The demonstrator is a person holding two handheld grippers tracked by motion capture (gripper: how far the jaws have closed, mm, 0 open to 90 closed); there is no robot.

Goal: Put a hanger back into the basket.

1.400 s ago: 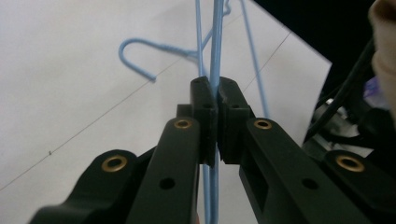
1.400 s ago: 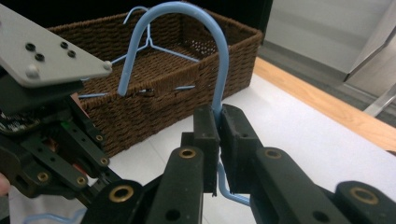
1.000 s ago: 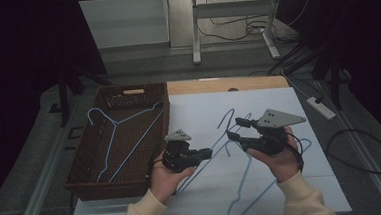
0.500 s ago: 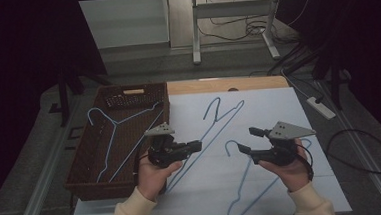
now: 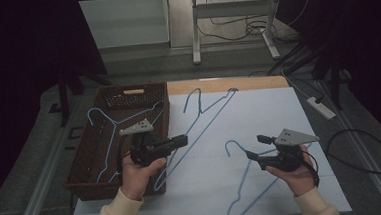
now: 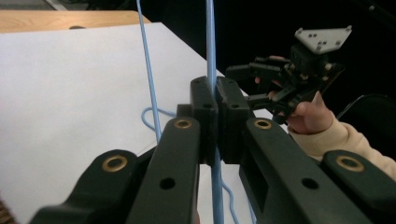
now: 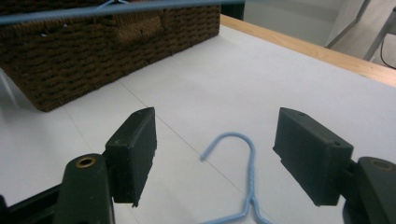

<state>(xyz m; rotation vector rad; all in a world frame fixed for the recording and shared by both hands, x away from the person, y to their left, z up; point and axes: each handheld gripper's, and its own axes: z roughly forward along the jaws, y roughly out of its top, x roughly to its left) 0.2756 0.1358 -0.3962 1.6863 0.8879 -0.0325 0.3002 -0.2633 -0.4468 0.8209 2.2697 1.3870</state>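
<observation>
The wicker basket (image 5: 86, 159) at table left holds one blue hanger (image 5: 110, 125). The left gripper (image 5: 179, 140) is clenched on a second wire hanger (image 5: 206, 119), raised beside it. This item is light, springy and thin: grip the straight wire. The right gripper (image 7: 212, 156), released, hovers over a third hanger (image 7: 247, 179).

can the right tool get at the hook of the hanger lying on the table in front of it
Probably yes: the right tool stands open, and the hanger's hook lies bare on the white table just beyond its tips, nothing between.
</observation>
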